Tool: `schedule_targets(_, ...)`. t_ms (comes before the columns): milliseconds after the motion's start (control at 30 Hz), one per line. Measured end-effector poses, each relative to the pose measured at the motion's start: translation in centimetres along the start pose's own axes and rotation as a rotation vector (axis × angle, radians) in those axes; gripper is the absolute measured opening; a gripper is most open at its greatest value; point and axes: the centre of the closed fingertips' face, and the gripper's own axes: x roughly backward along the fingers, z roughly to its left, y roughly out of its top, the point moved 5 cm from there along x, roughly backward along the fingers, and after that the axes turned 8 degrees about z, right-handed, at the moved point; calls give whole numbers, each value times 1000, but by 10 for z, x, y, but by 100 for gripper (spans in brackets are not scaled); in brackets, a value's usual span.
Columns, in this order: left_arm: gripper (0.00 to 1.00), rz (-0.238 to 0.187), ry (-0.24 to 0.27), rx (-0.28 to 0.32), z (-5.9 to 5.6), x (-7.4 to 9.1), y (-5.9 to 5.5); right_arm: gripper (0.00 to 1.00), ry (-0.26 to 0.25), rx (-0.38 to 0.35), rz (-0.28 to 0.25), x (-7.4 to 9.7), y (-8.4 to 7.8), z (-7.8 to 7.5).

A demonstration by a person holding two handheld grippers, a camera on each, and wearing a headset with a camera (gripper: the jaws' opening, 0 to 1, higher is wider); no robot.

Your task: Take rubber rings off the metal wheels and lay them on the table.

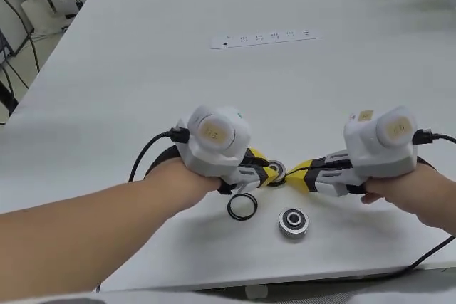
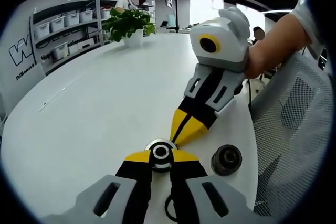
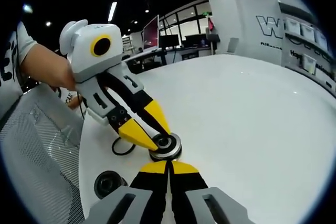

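A small metal wheel point(image 1: 276, 171) with a dark rubber rim sits low over the white table point(image 1: 142, 90), between both grippers. My left gripper point(image 1: 265, 171) is shut on it, one yellow jaw on each side of the wheel point(image 2: 160, 150). My right gripper point(image 1: 291, 171) faces it, shut, its tips point(image 3: 168, 165) touching the rim of the wheel point(image 3: 167, 146). Whether they pinch the rubber I cannot tell. A loose black rubber ring point(image 1: 242, 206) lies flat just in front. A second metal wheel point(image 1: 293, 222) stands near the front edge, also seen as wheel point(image 2: 227, 160).
A white power strip point(image 1: 265, 37) lies far back on the table. A potted plant point(image 2: 128, 22) stands at the far corner. A grey mesh chair point(image 2: 294, 119) is just past the table's near edge. Black cables trail from both grippers.
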Motion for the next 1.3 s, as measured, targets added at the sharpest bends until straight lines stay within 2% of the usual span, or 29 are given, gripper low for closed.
schedule_targets(400, 7, 8, 8, 5, -2, 1, 0, 0, -34, -86, -34, 4, 6, -3)
schedule_targets(833, 7, 6, 20, -1, -4, 2, 0, 0, -25, -111, -70, 7, 11, -1)
schedule_targets(1300, 7, 8, 25, -9, -4, 1, 0, 0, -19, -125, -68, 6, 13, 0)
